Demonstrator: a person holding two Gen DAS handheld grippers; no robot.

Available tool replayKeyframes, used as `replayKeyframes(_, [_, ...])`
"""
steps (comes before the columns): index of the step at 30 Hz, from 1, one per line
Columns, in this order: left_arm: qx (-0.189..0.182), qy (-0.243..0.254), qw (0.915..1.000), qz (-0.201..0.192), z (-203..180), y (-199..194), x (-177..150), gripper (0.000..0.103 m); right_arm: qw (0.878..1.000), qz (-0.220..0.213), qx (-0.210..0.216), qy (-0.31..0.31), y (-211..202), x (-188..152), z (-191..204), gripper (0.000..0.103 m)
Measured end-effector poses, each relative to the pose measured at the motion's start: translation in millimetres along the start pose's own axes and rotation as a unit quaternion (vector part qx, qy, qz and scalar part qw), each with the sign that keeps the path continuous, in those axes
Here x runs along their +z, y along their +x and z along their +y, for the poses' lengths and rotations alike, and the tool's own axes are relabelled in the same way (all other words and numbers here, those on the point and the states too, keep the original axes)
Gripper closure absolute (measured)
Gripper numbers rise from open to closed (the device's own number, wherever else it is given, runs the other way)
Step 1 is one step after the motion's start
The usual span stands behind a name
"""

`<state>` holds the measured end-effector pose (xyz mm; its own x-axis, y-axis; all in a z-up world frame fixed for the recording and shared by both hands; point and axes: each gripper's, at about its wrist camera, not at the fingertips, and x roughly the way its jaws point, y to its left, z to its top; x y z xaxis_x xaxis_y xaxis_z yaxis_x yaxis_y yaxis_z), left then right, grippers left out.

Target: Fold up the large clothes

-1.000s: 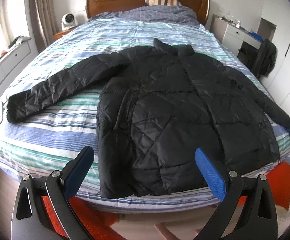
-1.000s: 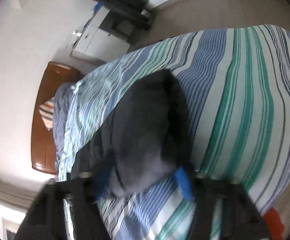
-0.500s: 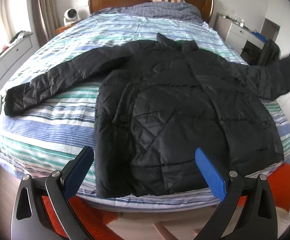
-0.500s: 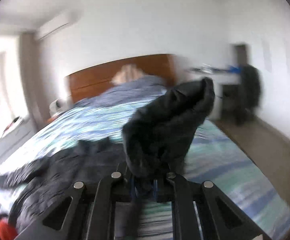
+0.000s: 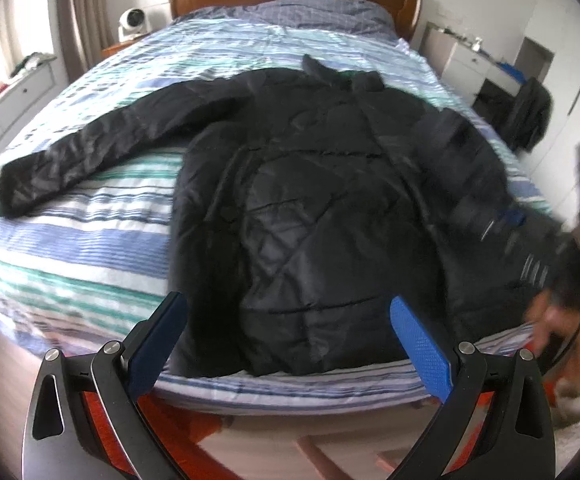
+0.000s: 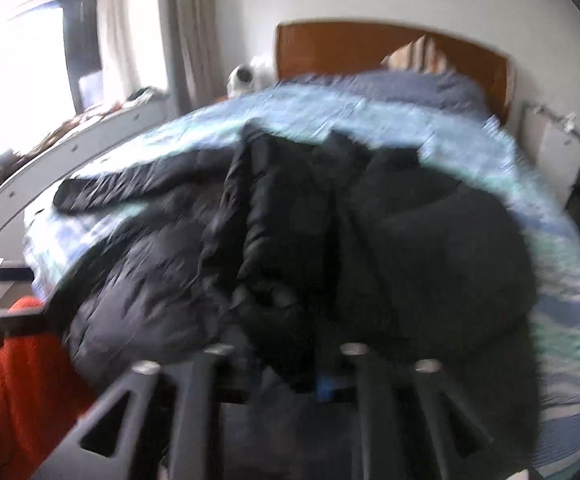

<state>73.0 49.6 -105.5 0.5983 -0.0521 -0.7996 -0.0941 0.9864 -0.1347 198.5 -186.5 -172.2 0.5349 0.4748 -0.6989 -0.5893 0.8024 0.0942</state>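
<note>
Black quilted puffer jacket (image 5: pixel 321 208) flat on striped bed (image 5: pixel 90 248), near foot edge. L gripper (image 5: pixel 290 344) fingers wide, empty. R gripper (image 6: pixel 286 376) fingers opening, sleeve between.

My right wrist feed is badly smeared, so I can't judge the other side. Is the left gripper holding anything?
Observer: No. The left gripper is open and empty at the foot of the bed, not touching the black jacket.
Operator: Is the other sleeve folded in?
Observer: Not yet. That outstretched sleeve lies flat on the striped bedspread, reaching away from the jacket's body.
</note>
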Motion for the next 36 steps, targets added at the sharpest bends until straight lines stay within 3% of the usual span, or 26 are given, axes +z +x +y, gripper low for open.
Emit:
replayKeyframes(1, [-0.017, -0.003, 0.9998, 0.0, -1.0, 0.5, 2.4, 0.002, 1.0, 0.0, 0.015, 0.001, -2.0, -6.8, 4.0, 0.006])
replayKeyframes(7, [-0.138, -0.029, 0.99, 0.003, -11.7, 8.3, 29.3, 0.002, 0.998, -0.007, 0.052, -0.027, -35.7, -34.9, 22.1, 0.005])
replayKeyframes(11, [-0.168, 0.003, 0.9854, 0.026, -44.1, 28.4, 56.5, 0.003, 0.999, 0.0, 0.032, -0.031, -61.4, -56.1, 19.3, 0.005])
replayKeyframes(14, [-0.142, 0.075, 0.9864, 0.034, -85.6, 57.5, 73.7, 0.012, 1.0, 0.002, 0.029, -0.011, -76.2, -66.6, 12.1, 0.005])
replayKeyframes(17, [-0.109, 0.116, 0.9849, 0.067, -114.3, 96.9, 80.4, 0.036, 1.0, -0.004, 0.02, 0.011, -89.7, -73.8, 5.2, 0.005])
replayKeyframes(19, [-0.072, 0.138, 0.985, 0.074, -124.5, 112.7, 80.9, 0.077, 1.0, -0.008, 0.014, 0.019, -94.5, -75.5, -2.2, 0.005])
replayKeyframes(21, [-0.073, 0.138, 0.985, 0.072, -127.7, 113.9, 88.3, 0.09, 0.999, -0.017, 0.005, 0.036, -103.4, -77.9, -12.5, 0.005])
replayKeyframes(23, [-0.073, 0.138, 0.9861, 0.057, -123.7, 103.8, 100.3, 0.091, 0.998, -0.024, 0.002, 0.055, -111.5, -80.6, -22.5, 0.005])
replayKeyframes(29, [-0.028, 0.127, 0.9915, 0.003, -89.3, 85.6, 159.0, 0.091, 0.99, -0.026, 0.013, 0.137, -113.8, -75.3, -69.9, 0.005])
replayKeyframes(33, [0.013, 0.122, 0.9925, -0.008, -61.2, 104.2, 186.0, 0.091, 0.987, -0.042, 0.014, 0.156, -118.5, -56.8, -94.3, 0.005])
replayKeyframes(36, [0.046, 0.11, 0.9928, -0.004, -41.5, 129.3, 199.2, 0.091, 0.987, -0.048, -0.009, 0.155, -115.9, -33.5, -115.1, 0.005])
